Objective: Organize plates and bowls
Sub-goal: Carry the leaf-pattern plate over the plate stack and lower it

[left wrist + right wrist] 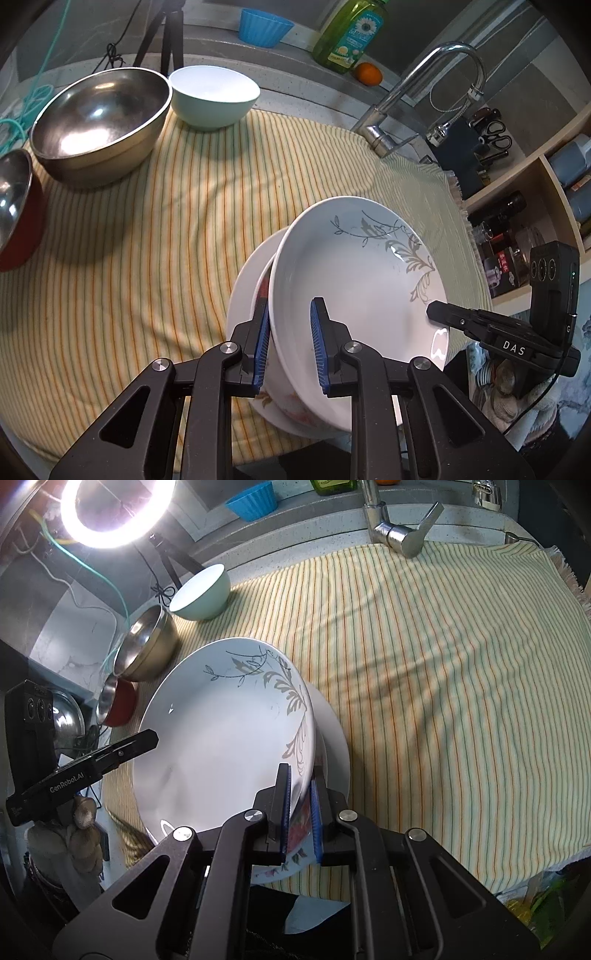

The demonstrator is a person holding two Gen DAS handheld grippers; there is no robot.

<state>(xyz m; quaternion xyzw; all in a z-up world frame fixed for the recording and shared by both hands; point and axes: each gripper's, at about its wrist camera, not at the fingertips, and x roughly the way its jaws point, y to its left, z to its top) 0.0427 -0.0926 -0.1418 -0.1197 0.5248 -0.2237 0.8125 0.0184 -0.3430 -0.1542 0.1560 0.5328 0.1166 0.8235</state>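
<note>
Both the left gripper (pixel 290 343) and right gripper (pixel 300 808) are clamping the leaf-patterned plate (pixel 354 280), tilting over the flat plate (pixel 242 295); uneven pulling risks slipping.

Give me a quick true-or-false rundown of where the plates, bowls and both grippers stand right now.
1. Both grippers grip the rim of the leaf-patterned plate. True: the left gripper and the right gripper clamp opposite edges.
2. The plate stack lies flat on the striped cloth. False: the top plate is tilted.
3. Another plate sits under the patterned one. True.
4. The pale green bowl is nested inside the big steel bowl. False: it stands beside it on the cloth.
5. The blue cup stands on the cloth. False: it is on the ledge behind the counter.
</note>
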